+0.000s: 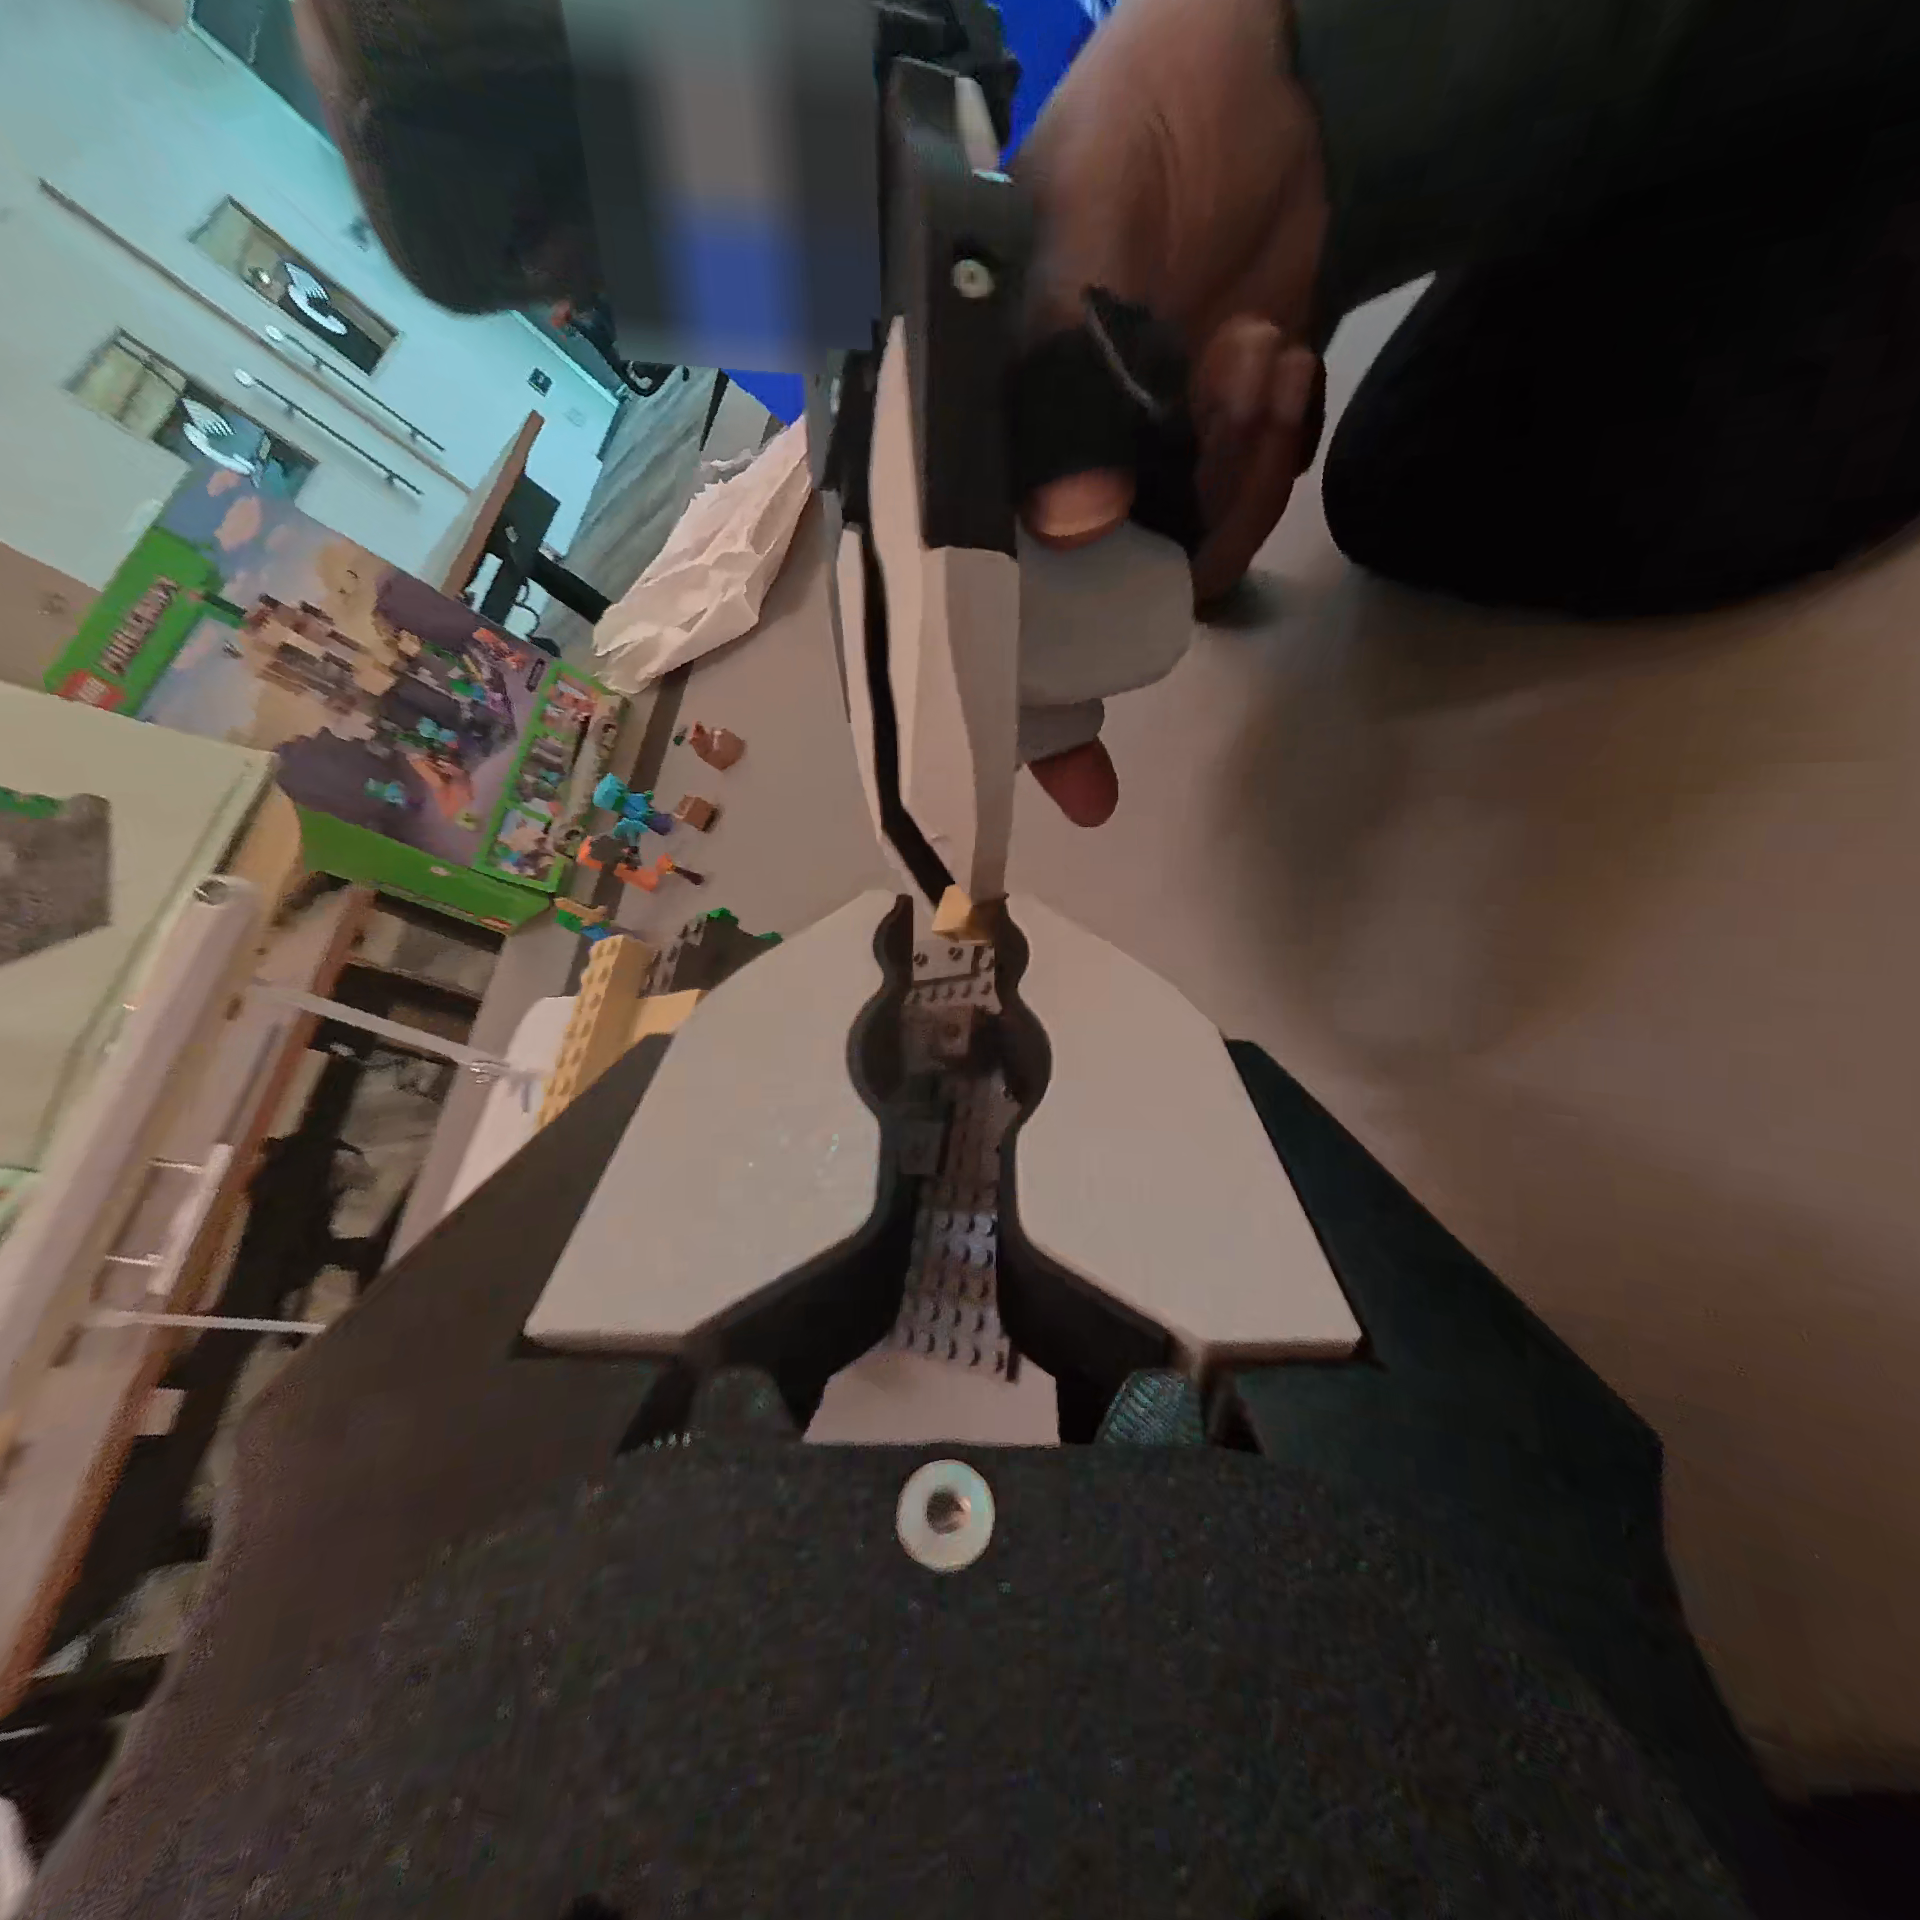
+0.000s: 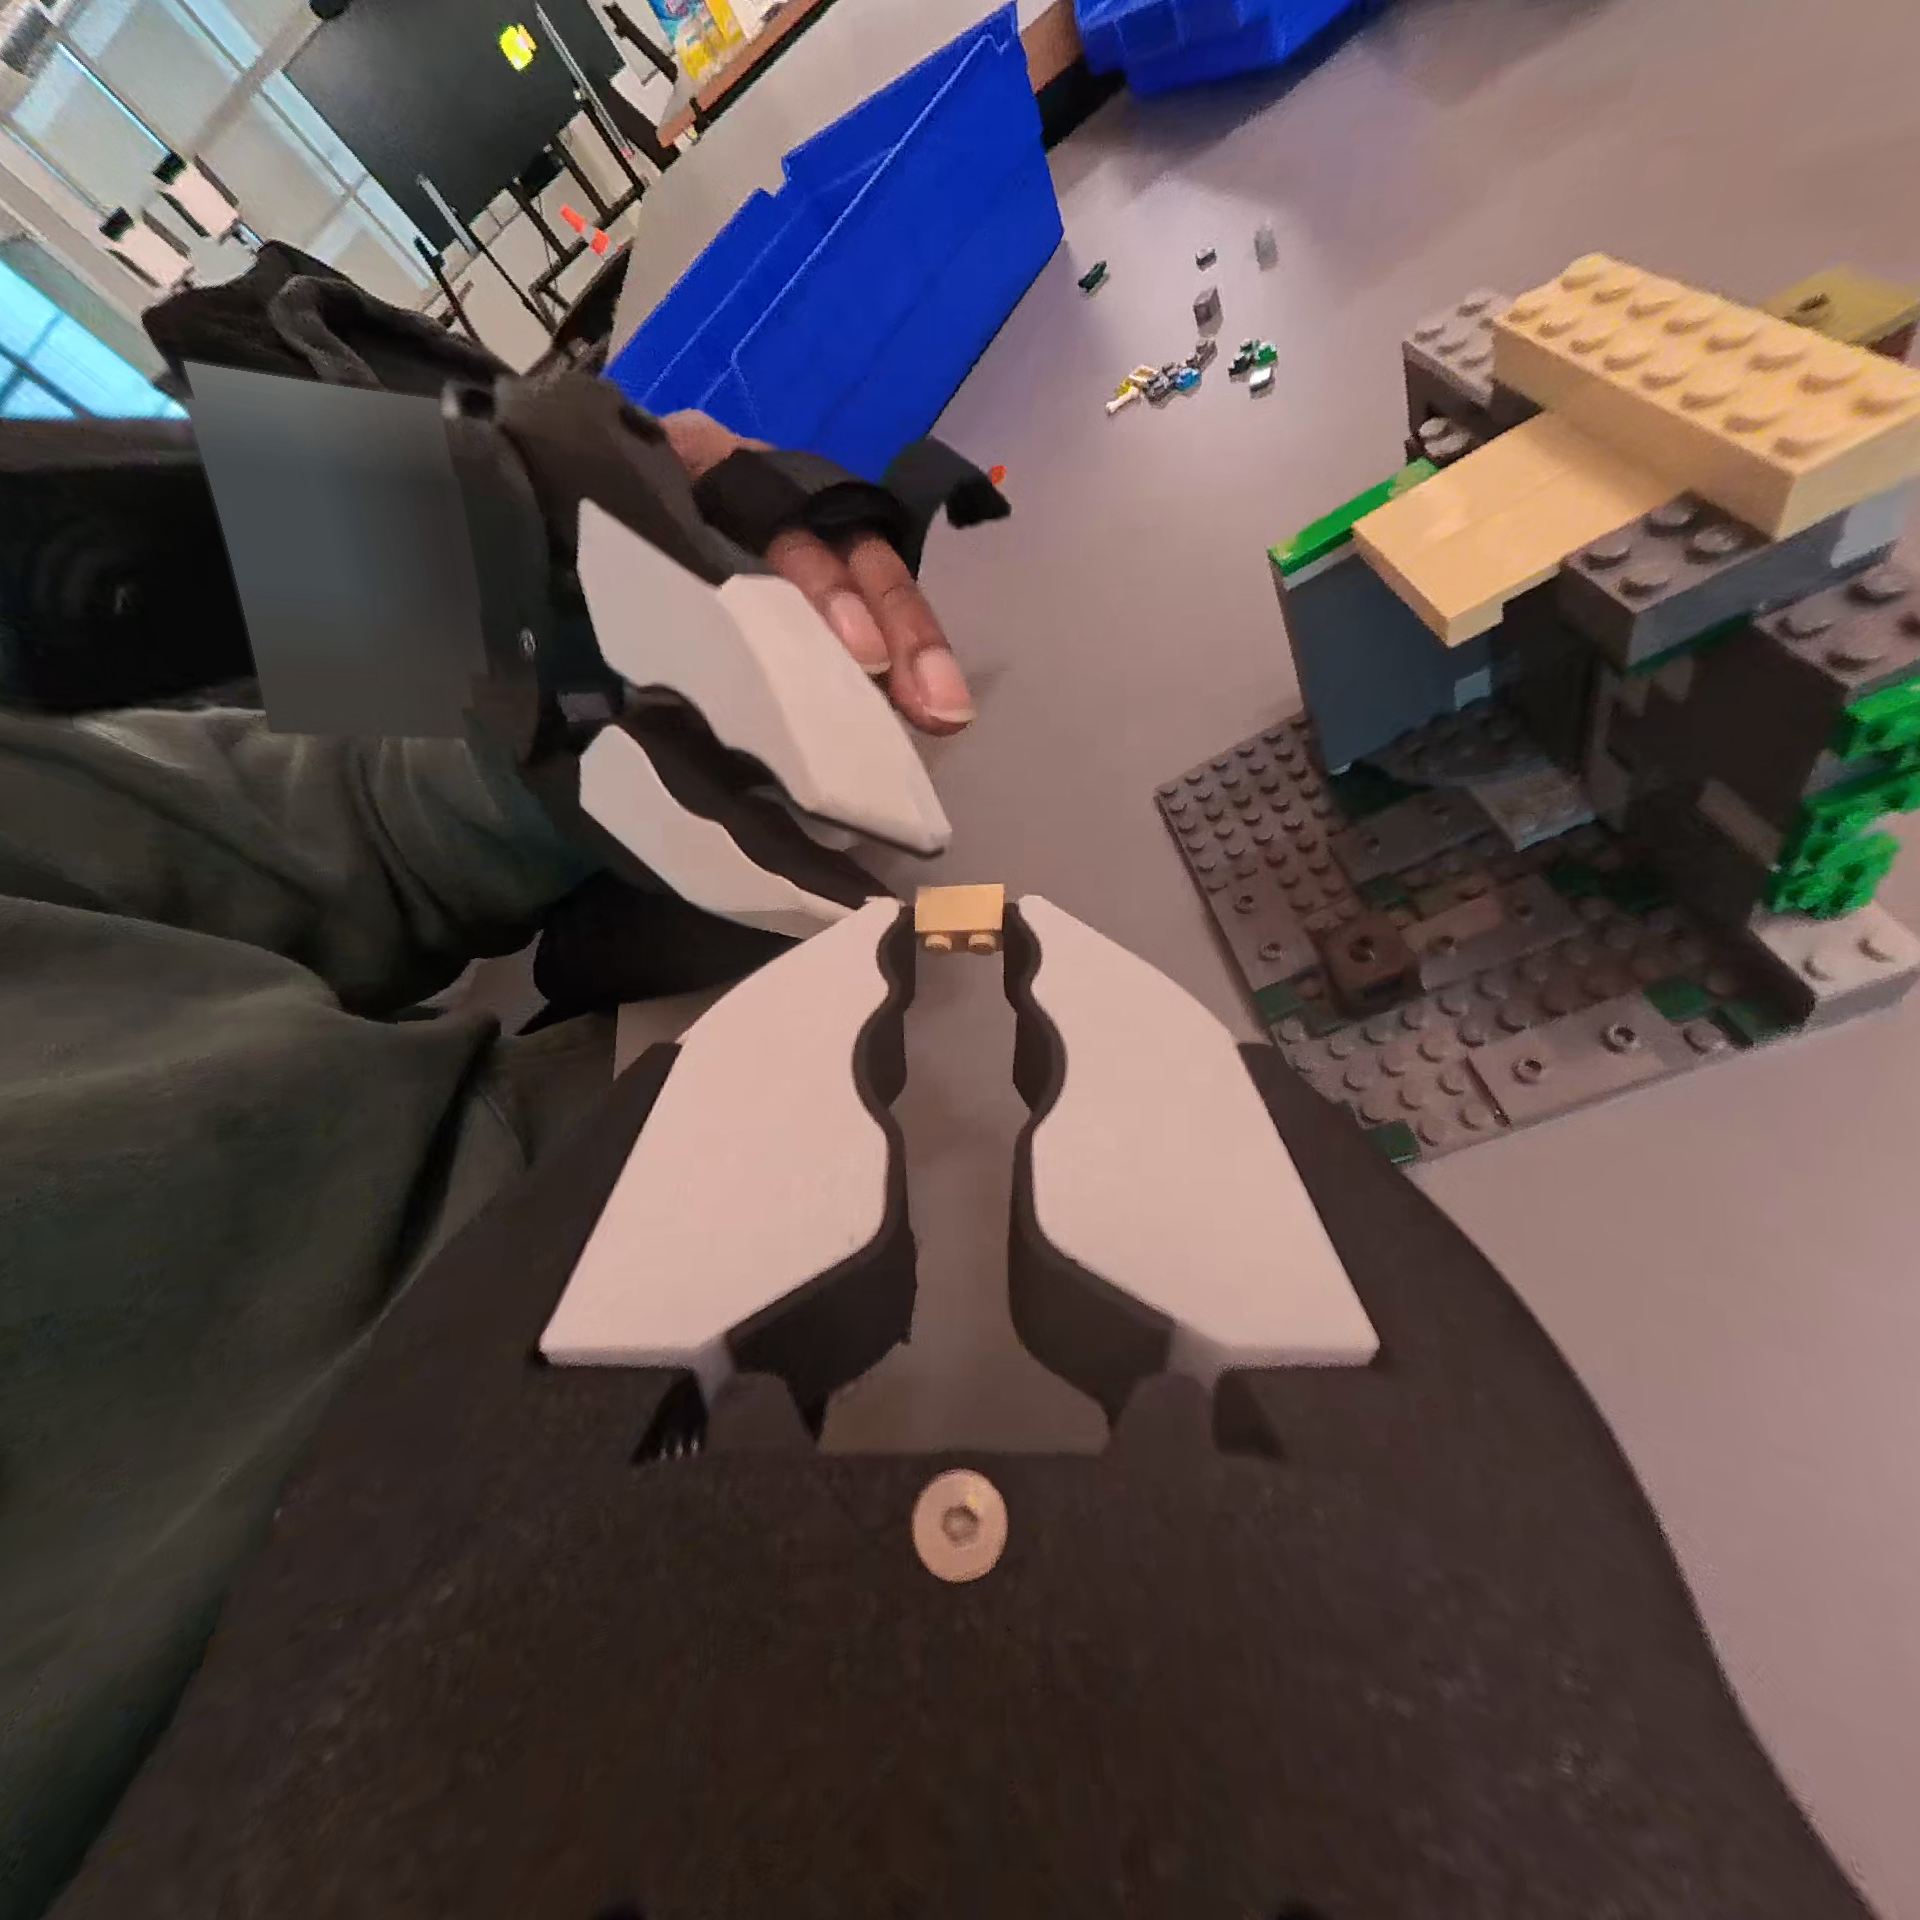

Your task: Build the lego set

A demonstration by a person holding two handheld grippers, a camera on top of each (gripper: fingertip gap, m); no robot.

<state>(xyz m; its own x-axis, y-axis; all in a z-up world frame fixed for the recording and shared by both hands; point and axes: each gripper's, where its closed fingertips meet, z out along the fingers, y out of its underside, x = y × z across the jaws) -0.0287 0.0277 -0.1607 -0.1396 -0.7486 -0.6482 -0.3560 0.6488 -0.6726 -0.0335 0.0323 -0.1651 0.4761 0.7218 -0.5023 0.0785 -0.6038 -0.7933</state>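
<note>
right wrist view: small tan brick (image 2: 960, 918) pinched at the tips of the right gripper (image 2: 958, 920), studs facing the camera. left gripper (image 1: 951, 966) is clamped on a grey studded plate (image 1: 956, 1226). half-built lego set (image 2: 1600, 707) sits on the table (image 2: 1662, 1403) at 2 o'clock, blue bin (image 2: 862, 281) at 12.

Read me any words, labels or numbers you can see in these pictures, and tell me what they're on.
Green and purple set box: printed lettering and a logo; I don't quote writing.
Dark screen: a yellow mark, too blurred to read.
On the tan brick and the grey plate: no writing visible.
</note>
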